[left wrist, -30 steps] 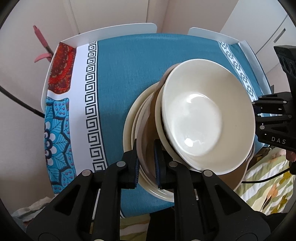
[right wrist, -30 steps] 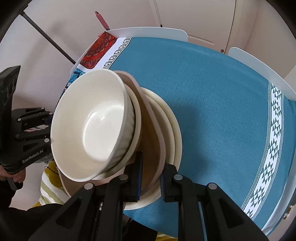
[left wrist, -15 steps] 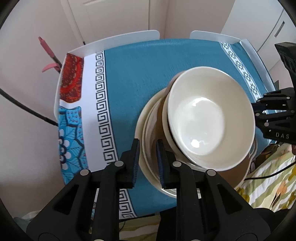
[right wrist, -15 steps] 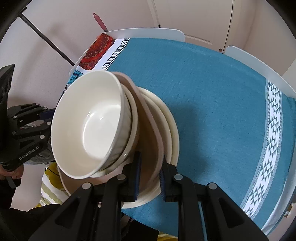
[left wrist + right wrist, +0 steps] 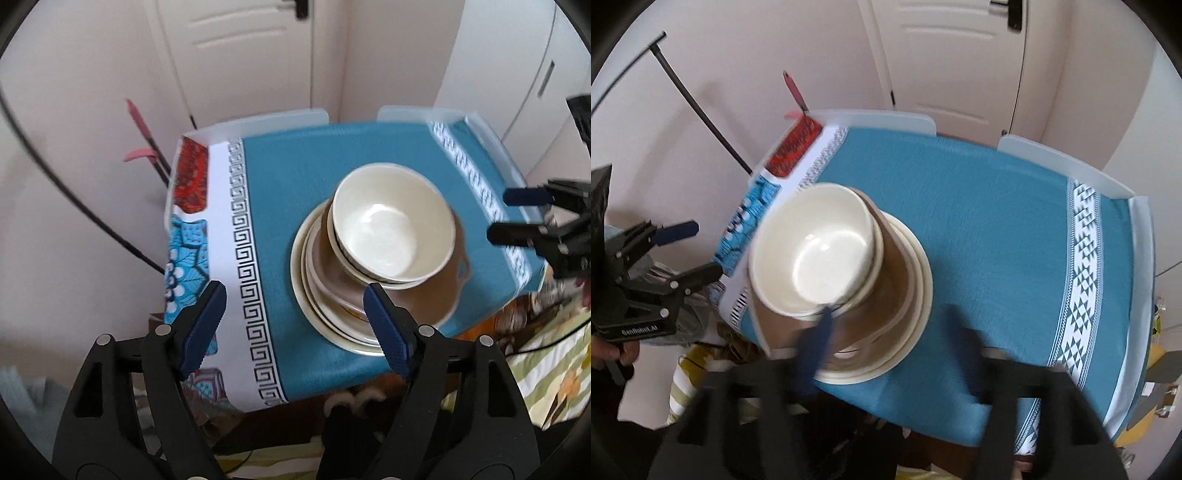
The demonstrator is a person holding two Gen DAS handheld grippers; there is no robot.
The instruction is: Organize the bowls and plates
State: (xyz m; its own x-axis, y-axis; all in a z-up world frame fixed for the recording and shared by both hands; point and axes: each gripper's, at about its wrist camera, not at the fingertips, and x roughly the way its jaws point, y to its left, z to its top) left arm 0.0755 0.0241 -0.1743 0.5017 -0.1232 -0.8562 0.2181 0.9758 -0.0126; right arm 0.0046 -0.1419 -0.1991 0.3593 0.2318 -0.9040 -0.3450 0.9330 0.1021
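A stack of dishes stands near the front edge of the table with the teal cloth (image 5: 295,177). A cream bowl (image 5: 393,225) is on top. Under it lie a second bowl, a brown plate with a handle hole (image 5: 439,295) and cream plates (image 5: 306,291). My left gripper (image 5: 293,288) hovers above the stack's left rim, its jaws opening and its pads touching nothing. My right gripper (image 5: 890,314) is blurred over the stack's near rim (image 5: 871,365), its jaws also opening with nothing held. Each wrist view shows the other gripper off to the side: the right gripper (image 5: 502,216) and the left gripper (image 5: 705,249).
Two white chair backs (image 5: 258,122) stand against the table's far side, with a door behind them. A pink stick (image 5: 142,147) and a black pole (image 5: 701,107) lean at the left wall. Striped bedding (image 5: 546,369) lies below the table's front right corner.
Both grippers were shut at the rim of the stack, the right one on the brown plate. Both have let go, opened wide and lifted back from the stack, which stays on the table.
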